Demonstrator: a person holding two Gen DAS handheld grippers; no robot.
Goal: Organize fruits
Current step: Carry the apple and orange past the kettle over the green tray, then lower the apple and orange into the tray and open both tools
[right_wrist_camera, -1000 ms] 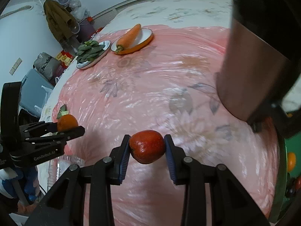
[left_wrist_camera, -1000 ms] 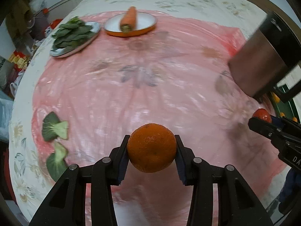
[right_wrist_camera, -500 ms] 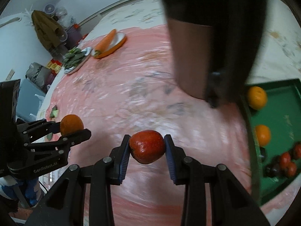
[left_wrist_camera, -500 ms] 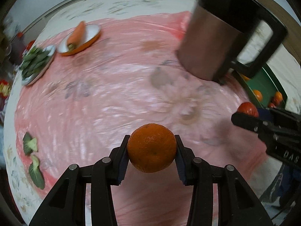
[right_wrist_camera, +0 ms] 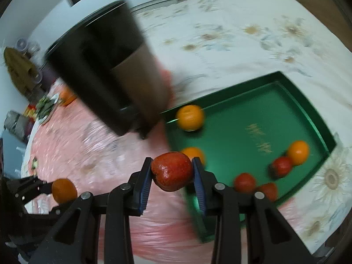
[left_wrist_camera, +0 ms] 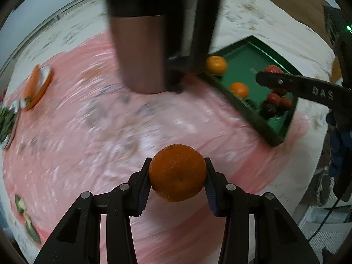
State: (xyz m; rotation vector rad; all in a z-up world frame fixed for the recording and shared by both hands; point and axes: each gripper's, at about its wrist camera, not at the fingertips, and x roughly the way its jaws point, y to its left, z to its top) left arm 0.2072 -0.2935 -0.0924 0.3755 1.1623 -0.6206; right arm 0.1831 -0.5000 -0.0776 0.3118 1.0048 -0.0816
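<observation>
My left gripper (left_wrist_camera: 177,176) is shut on an orange (left_wrist_camera: 177,172), held above the pink cloth. In the right wrist view my right gripper (right_wrist_camera: 172,176) is shut on a red apple (right_wrist_camera: 172,171), hanging over the near left edge of the green tray (right_wrist_camera: 253,101). The tray (left_wrist_camera: 261,121) holds several oranges (right_wrist_camera: 190,117) and several small red fruits (right_wrist_camera: 244,182). From the left wrist view the right gripper (left_wrist_camera: 270,78) reaches in from the right over the tray. The left gripper with its orange (right_wrist_camera: 64,191) shows at lower left of the right wrist view.
A tall steel and black kettle (left_wrist_camera: 154,44) stands close beside the tray's far left corner, also kettle (right_wrist_camera: 114,72). A plate with a carrot (left_wrist_camera: 36,83) and a plate of greens (left_wrist_camera: 7,121) sit at the far left. Cut green vegetable pieces (left_wrist_camera: 24,215) lie near the table edge.
Both grippers have swung right across the table, each still holding its fruit. The kettle slid from the right to the centre of view, and the green tray came into sight.
</observation>
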